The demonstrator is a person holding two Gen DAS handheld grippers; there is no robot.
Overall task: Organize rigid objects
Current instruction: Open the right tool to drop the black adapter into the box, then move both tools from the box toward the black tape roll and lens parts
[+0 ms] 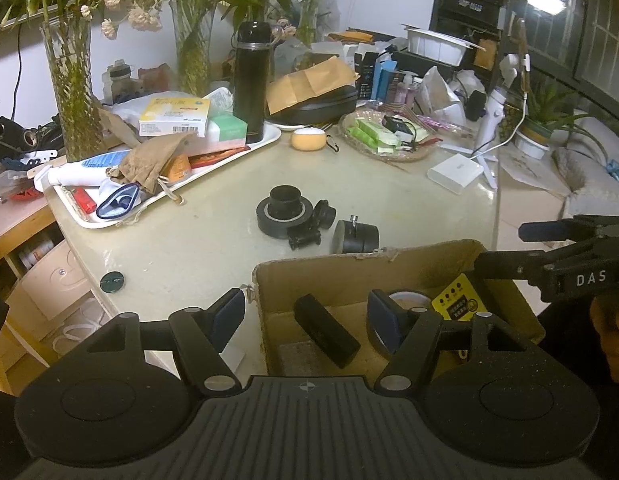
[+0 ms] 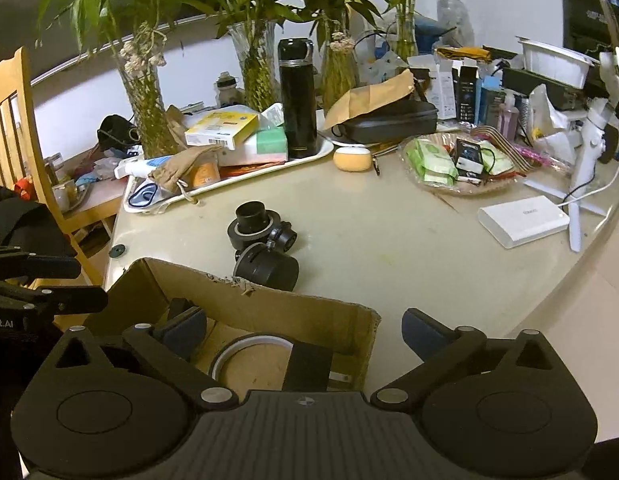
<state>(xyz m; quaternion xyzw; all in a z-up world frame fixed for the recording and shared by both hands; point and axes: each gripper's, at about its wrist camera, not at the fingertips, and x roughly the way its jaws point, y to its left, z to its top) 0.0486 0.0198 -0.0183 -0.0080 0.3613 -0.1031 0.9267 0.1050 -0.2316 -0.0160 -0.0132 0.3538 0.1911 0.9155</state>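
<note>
- Left wrist view: the left tool (image 1: 305, 314) stood partly spread astride the near-left wall of the box (image 1: 409, 258), one pad outside and one inside, pressing on nothing.
- In the box lay a black block (image 1: 327, 336), a white-rimmed roll (image 1: 407, 300) and a yellow card (image 1: 457, 300).
- On the tabletop (image 1: 213, 248) beyond the box sat a tape ring (image 1: 283, 216), a small black part (image 1: 307, 236) and a caster (image 1: 355, 236), close together.
- The right tool (image 1: 509, 246) reached in from the right, above the box.
- Right wrist view: the right tool (image 2: 305, 330) gaped wide over the box (image 2: 309, 308), nothing between its pads.
- Below it lay the block (image 2: 309, 364) and roll (image 2: 249, 346).
- The caster (image 2: 269, 268) sat just beyond the box's far wall.
</note>
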